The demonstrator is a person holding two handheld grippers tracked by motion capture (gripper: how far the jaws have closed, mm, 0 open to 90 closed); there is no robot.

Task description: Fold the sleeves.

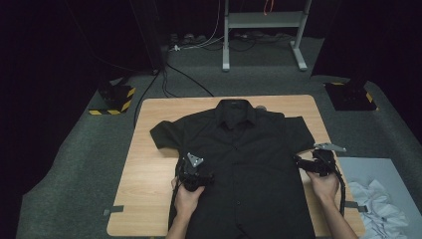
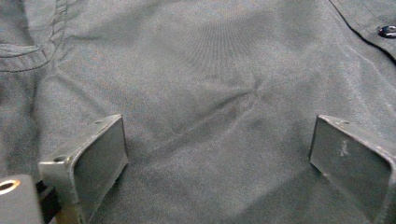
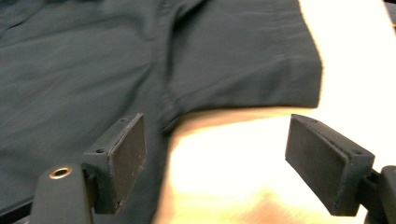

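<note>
One black short-sleeved shirt (image 1: 249,164) lies flat and buttoned on the wooden tabletop (image 1: 149,149), its long axis running near to far with the collar at the far edge and the hem toward the person. Both grippers are released: the left gripper (image 1: 193,172) hovers over the shirt's left front panel, and the right gripper (image 1: 316,162) sits spread at the right side seam below the sleeve (image 3: 243,60).

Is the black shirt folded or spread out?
Spread out: the shirt lies flat, front up, on the table, both sleeves extended sideways.
</note>
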